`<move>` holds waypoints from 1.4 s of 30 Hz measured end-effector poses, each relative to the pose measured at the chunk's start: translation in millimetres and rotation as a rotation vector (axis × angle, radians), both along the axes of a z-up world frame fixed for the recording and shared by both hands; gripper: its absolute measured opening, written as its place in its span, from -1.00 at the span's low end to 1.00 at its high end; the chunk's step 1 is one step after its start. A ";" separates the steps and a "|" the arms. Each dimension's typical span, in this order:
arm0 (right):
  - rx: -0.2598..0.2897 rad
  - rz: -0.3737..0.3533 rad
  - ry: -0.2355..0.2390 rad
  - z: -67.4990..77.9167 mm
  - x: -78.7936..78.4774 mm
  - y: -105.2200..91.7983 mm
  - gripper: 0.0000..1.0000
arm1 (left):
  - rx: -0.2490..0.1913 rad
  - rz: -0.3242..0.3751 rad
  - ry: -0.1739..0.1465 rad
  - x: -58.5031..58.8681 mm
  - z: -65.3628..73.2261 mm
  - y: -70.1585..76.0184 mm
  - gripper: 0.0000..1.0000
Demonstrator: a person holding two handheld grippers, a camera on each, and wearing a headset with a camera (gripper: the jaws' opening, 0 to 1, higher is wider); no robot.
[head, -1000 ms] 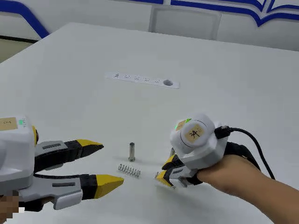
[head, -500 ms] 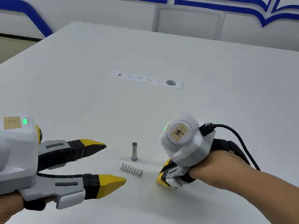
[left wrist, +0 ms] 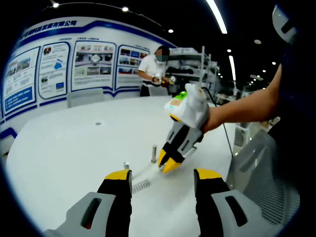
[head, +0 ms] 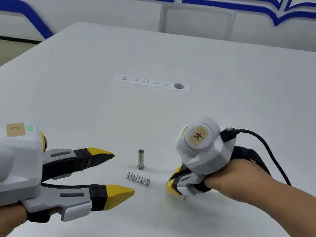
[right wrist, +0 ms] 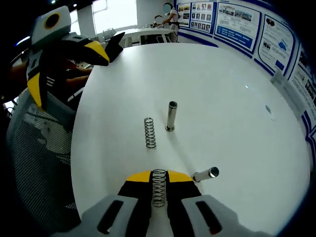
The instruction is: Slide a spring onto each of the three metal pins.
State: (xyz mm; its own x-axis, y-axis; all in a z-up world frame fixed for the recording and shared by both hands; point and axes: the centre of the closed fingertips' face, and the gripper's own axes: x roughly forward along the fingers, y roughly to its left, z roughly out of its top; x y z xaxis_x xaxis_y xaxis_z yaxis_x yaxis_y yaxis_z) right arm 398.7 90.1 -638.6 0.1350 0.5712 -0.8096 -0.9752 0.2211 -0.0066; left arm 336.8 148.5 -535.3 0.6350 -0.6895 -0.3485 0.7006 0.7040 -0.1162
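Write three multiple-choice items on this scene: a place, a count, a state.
1. Where lies the loose spring? A) on the table beside the upright pin B) in a box C) on the floor
2. Springs in the right gripper view? A) one B) two C) four
3. The left tongs are: A) open B) shut on a pin C) shut on a spring
1A: it lies by the pin. 2B: one loose, one held spring in the right tongs. 3A: yellow tips apart, nothing between.
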 end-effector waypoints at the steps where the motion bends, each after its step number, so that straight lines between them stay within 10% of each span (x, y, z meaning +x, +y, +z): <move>1: 0.014 -0.007 -0.002 3.3 -0.2 -0.6 -0.77 | 0.001 -0.004 0.000 0.3 0.1 -1.1 0.03; 21: 0.427 -0.051 -0.033 130.1 -30.4 21.7 -0.77 | -0.023 -0.102 0.007 4.7 5.9 -43.5 -0.05; 42: 0.537 -0.041 -0.035 151.8 -42.0 34.5 -0.77 | -0.127 -0.086 0.036 15.8 15.9 -68.5 -0.59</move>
State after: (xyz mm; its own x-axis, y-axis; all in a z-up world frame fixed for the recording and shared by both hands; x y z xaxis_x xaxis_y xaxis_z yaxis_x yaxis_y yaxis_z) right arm 356.7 124.7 -486.7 0.1873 0.8975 -0.3993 -0.9669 0.2401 0.0861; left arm 352.5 80.0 -519.4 0.5606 -0.7806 -0.2764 0.7515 0.6198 -0.2263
